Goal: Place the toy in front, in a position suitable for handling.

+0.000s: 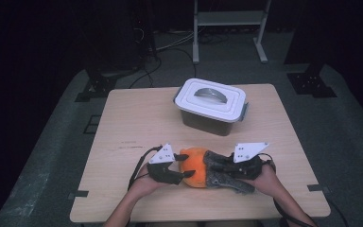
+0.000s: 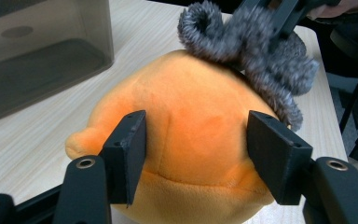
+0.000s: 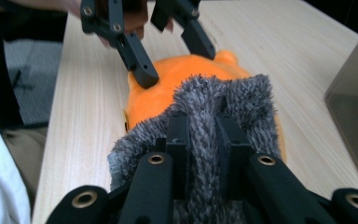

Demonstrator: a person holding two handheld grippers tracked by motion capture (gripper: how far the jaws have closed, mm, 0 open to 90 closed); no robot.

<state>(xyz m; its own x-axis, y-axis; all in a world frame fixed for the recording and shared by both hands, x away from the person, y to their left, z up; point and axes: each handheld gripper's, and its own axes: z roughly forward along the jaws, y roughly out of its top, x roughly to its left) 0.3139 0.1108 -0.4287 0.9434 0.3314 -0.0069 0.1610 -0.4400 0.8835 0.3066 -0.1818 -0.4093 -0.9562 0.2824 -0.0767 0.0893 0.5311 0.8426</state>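
Pinching the grey fuzzy part (image 3: 205, 116), the right gripper (image 3: 203, 140) fingers are closed; the left gripper (image 2: 196, 154) fingers sit open around the orange plush toy (image 2: 186, 140), whose underside is hidden.

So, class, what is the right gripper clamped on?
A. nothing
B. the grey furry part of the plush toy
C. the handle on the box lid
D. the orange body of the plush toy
B: in the right gripper view, the right gripper pinches the toy's grey furry part between its jaws.

Plush toy (image 1: 196, 166) on table (image 1: 132, 123); lidded box (image 1: 211, 106) behind
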